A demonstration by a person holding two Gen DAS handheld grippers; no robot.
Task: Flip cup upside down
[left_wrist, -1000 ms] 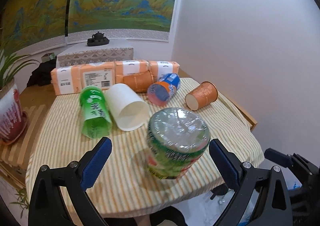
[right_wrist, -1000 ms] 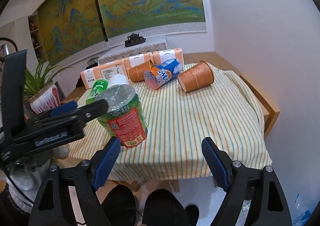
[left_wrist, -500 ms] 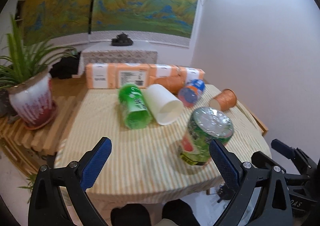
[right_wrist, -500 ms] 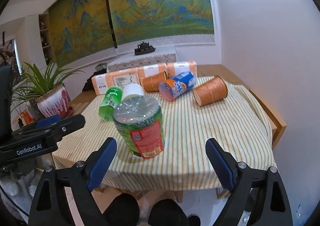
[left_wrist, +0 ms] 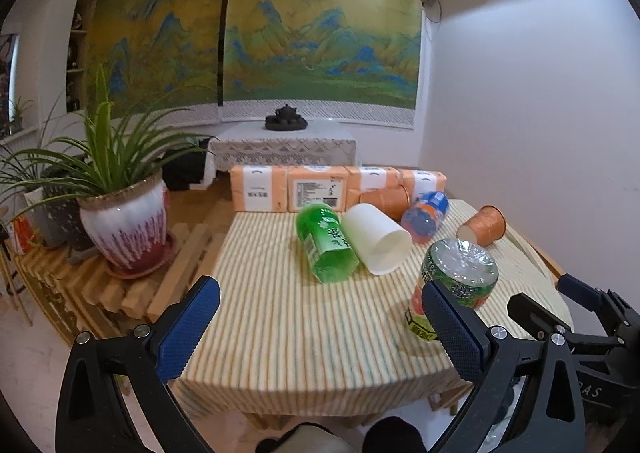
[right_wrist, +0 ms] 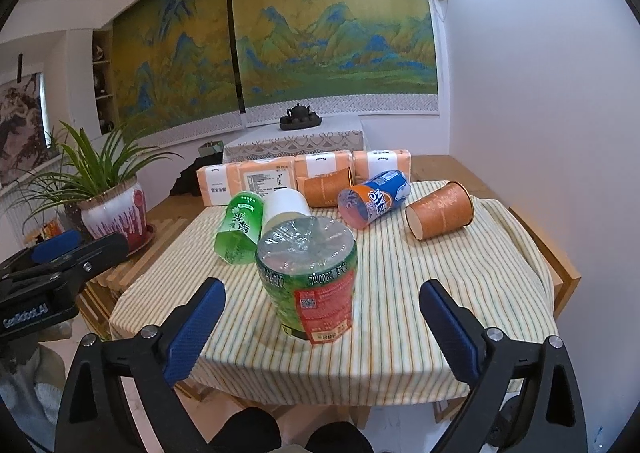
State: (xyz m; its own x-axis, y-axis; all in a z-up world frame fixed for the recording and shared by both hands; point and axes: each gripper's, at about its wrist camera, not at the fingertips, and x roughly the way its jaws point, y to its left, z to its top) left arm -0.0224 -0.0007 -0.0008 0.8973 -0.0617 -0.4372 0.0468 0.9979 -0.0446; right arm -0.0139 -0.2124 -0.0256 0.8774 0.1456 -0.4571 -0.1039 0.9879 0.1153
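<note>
A green and red cup [left_wrist: 454,285] [right_wrist: 310,281] stands upside down near the front edge of the striped table [left_wrist: 300,333] [right_wrist: 420,313]. A white cup [left_wrist: 376,239] [right_wrist: 282,205], a green cup [left_wrist: 326,247] [right_wrist: 238,227], a blue and orange cup [left_wrist: 426,215] [right_wrist: 374,197] and two orange paper cups [left_wrist: 482,225] [right_wrist: 440,209] lie on their sides behind it. My left gripper [left_wrist: 320,329] is open and empty, in front of the table. My right gripper [right_wrist: 322,329] is open and empty, just short of the upside-down cup.
Orange tissue packs [left_wrist: 312,189] [right_wrist: 280,177] line the table's back edge. A potted plant [left_wrist: 124,221] [right_wrist: 112,209] stands on a slatted wooden bench at the left. A white wall is close on the right. The left gripper body shows in the right wrist view [right_wrist: 56,265].
Both grippers have pulled back from the table, so it looks smaller and farther. The upside-down cup stays where it stands. The left view has swung left, bringing the potted plant into view.
</note>
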